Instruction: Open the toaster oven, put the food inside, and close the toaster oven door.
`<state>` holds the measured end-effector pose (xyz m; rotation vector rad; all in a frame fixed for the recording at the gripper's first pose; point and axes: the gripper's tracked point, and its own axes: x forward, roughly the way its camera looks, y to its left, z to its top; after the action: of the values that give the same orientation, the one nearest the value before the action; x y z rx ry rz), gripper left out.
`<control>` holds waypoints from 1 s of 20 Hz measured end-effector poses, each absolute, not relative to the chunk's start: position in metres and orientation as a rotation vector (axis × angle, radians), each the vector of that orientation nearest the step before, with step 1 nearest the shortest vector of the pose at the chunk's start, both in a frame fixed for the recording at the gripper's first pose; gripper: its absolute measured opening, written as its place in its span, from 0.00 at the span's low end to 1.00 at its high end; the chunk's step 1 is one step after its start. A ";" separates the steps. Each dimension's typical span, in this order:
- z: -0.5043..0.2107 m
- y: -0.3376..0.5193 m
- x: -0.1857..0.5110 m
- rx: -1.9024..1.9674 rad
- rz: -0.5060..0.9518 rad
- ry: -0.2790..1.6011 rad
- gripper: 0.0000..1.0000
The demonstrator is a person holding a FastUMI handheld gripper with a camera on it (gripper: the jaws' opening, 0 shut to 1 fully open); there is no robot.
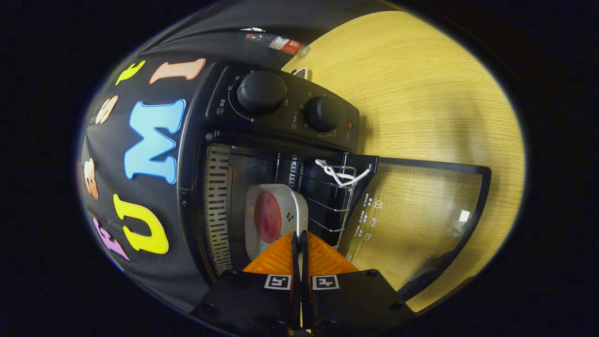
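A pale wooden bench (421,93) carries a black toaster oven (281,135) set against the booth's black cloth wall. The view is rolled, so the oven appears turned on its side. Its control panel bears two round black knobs (261,91), a larger one and a smaller one, with a small red lamp (349,125) beside the smaller. The glass door (416,220) is swung fully open and lies out over the bench, the wood grain showing through the pane. A wire rack (339,206) sits at the mouth of the oven cavity, with a white cord or loop (339,175) hooked on its front edge.

Inside the cavity, a white tray (276,220) holds a round reddish piece of food (267,216). The tray lies just ahead of the jaws (299,241), its near edge right at their tips; whether the tips pinch that edge cannot be told. The jaws are pressed nearly together, with only a thin slit between the two fingers.

Beyond the oven, at the far edge of the bench, a plastic bottle (278,43) with a red label lies on its side.
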<state>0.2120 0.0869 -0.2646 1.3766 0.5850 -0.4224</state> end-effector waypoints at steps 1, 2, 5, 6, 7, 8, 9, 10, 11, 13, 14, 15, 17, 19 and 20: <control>-0.264 0.087 0.215 1.376 -0.422 0.576 0.04; -0.263 0.089 0.216 1.372 -0.417 0.573 0.05; -0.248 0.098 0.217 1.405 -0.345 0.546 0.27; -0.242 0.097 0.219 1.395 -0.328 0.529 0.45; -0.234 0.099 0.215 1.382 -0.303 0.532 0.62; -0.232 0.105 0.211 1.354 -0.284 0.555 0.79; -0.227 0.105 0.206 1.326 -0.260 0.570 0.97; -0.222 0.108 0.200 1.301 -0.233 0.579 0.98; -0.218 0.110 0.193 1.273 -0.209 0.593 0.98; -0.210 0.114 0.180 1.206 -0.156 0.609 0.98; -0.208 0.115 0.173 1.169 -0.132 0.623 0.98; -0.208 0.116 0.165 1.130 -0.111 0.640 0.98; -0.211 0.114 0.149 1.041 -0.083 0.676 0.98; -0.214 0.109 0.133 0.952 -0.051 0.691 0.98; -0.216 0.107 0.125 0.898 -0.036 0.700 0.98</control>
<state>0.1250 0.1072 -0.2161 0.8977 0.7000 -0.0358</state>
